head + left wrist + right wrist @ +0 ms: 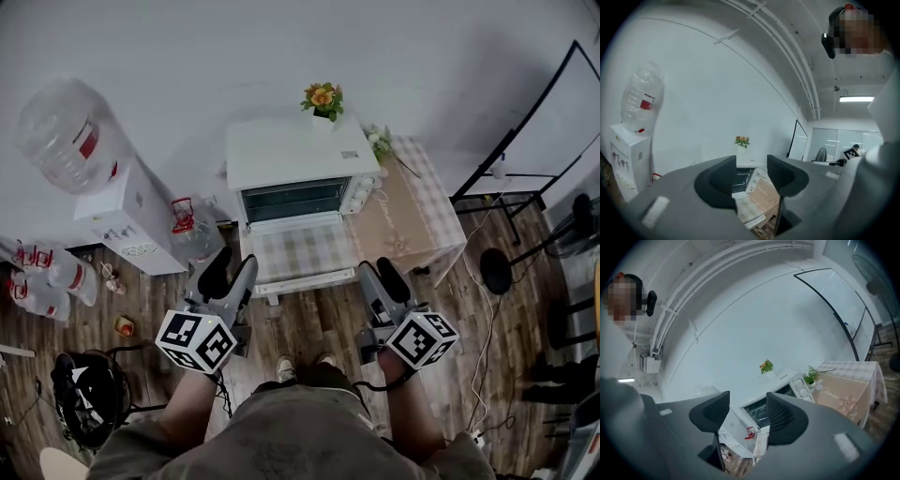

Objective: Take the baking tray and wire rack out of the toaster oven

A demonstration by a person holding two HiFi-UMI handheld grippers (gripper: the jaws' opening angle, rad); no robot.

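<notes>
Toaster oven (302, 161) stands on the table (422, 211) against the wall, a small pot of flowers (322, 99) on its top. Oven door (298, 253) is folded down flat toward the person, leaving the cavity open. In the right gripper view a grid of bars shows inside the cavity, the wire rack (761, 412). The baking tray cannot be made out in any view. Left tongs (234, 261) are held level just short of the door's left corner, jaws apart, nothing between them. Right tongs (377, 267) sit at the door's right corner, likewise released and empty. Neither touches the oven. A water dispenser (127, 220) with its bottle stands on the floor to the left of the table.
</notes>
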